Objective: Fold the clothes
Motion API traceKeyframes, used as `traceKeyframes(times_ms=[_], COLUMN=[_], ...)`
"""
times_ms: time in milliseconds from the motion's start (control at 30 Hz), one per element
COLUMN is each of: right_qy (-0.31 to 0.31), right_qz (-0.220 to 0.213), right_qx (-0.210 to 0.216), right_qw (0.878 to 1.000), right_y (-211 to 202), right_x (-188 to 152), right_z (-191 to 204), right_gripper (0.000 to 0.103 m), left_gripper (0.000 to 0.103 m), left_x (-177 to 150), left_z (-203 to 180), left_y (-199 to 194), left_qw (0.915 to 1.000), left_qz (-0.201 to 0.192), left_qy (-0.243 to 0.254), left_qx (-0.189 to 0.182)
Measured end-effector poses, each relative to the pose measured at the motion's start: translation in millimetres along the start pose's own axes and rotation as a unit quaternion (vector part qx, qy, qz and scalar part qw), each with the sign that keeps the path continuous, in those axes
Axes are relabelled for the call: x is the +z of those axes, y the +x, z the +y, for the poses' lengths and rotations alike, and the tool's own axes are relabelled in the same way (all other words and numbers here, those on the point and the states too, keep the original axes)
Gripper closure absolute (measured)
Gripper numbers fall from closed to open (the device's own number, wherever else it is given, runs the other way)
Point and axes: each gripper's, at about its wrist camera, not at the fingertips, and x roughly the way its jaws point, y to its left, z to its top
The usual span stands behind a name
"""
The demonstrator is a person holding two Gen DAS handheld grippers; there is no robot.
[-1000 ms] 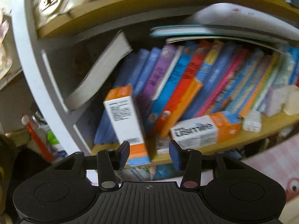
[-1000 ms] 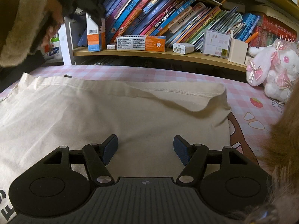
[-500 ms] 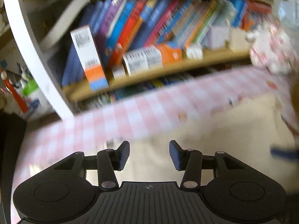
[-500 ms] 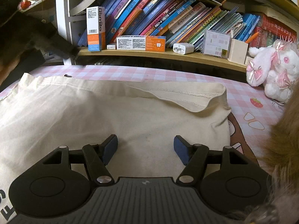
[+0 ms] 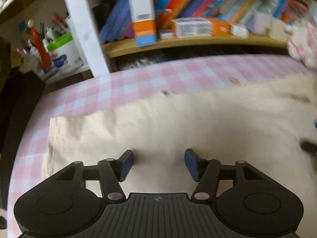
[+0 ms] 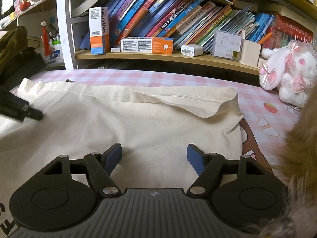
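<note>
A garment (image 6: 126, 123) is lying spread on the surface (image 6: 178, 79) under both my tongs. Behind it, a shelf (image 6: 168, 58) is carrying books (image 6: 158, 17) and two boxes (image 6: 146, 45). A plush toy (image 6: 287, 73) is sitting at the far right.

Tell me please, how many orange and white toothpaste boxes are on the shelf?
2: an upright box at the shelf's left end, and a lying box just right of it. None seems hidden.
</note>
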Motion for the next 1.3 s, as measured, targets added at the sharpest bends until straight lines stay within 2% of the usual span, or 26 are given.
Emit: traceKeyframes(times_ms=[67,133,167,233,267,367,467,600,667,733,800,867,900,967,1133,1300], right_qy=[0.000,0.001,0.001,0.001,0.001,0.001,0.000,0.022,0.033,0.029,0.030,0.019,0.011,-0.005,0.023,0.051], right_qz=[0.001,0.001,0.001,0.002,0.002,0.003,0.011,0.045,0.043,0.059,0.083,0.097,0.099,0.103,0.092,0.081], right_qx=[-0.002,-0.003,-0.003,-0.005,-0.005,-0.007,0.006,0.013,0.007,-0.024,-0.044,-0.031,-0.039,-0.054,-0.080,-0.106], right_qw=[1.000,1.000,1.000,1.000,1.000,1.000,1.000,0.999,0.998,0.998,0.995,0.995,0.994,0.993,0.992,0.990], right_y=[0,1,1,1,1,2,2,4,7,18,35,53,61,77,51,26], right_x=[0,0,0,0,0,0,3,26,37,45,48,57,67,85,75,66], right_z=[0,-1,-1,-1,-1,-1,-5,-10,-10,-10,-15,-20,-24,-31,-31,-32], right_gripper=[0.029,0.028,0.028,0.027,0.026,0.025,0.021,0.020,0.021,0.024,0.024,0.021,0.022,0.028,0.029,0.029], left_gripper=[0.042,0.043,0.043,0.043,0.043,0.043,0.043,0.043,0.043,0.043,0.043,0.043,0.043,0.043,0.043,0.045], left_x=[21,42,47,49,45,23,-9,-38,-43,-41,-40,-38,-38,-37,-37,-32], left_z=[28,58,75,105,113,119,111,98,91,90,92,99,101,107,129,152], left_y=[12,18,14,-2,-10,-29,-42,-51,-50,-47,-43,-39,-36,-31,-25,-10], left_qw=[0.9988,0.9941,0.9896,0.9802,0.9795,0.9861,0.9911,0.9953,0.9962,0.9967,0.9969,0.9970,0.9970,0.9969,0.9955,0.9932], left_qz=[-0.004,-0.013,-0.027,-0.062,-0.074,-0.078,-0.070,-0.074,-0.073,-0.071,-0.070,-0.068,-0.067,-0.064,-0.063,-0.058], left_qy=[-0.036,-0.081,-0.115,-0.170,-0.172,-0.124,-0.087,-0.041,-0.018,-0.013,-0.015,-0.022,-0.024,-0.027,-0.060,-0.100], left_qx=[0.031,0.071,0.082,0.080,0.076,0.079,0.071,0.048,0.042,0.038,0.034,0.029,0.032,0.039,0.037,0.010])
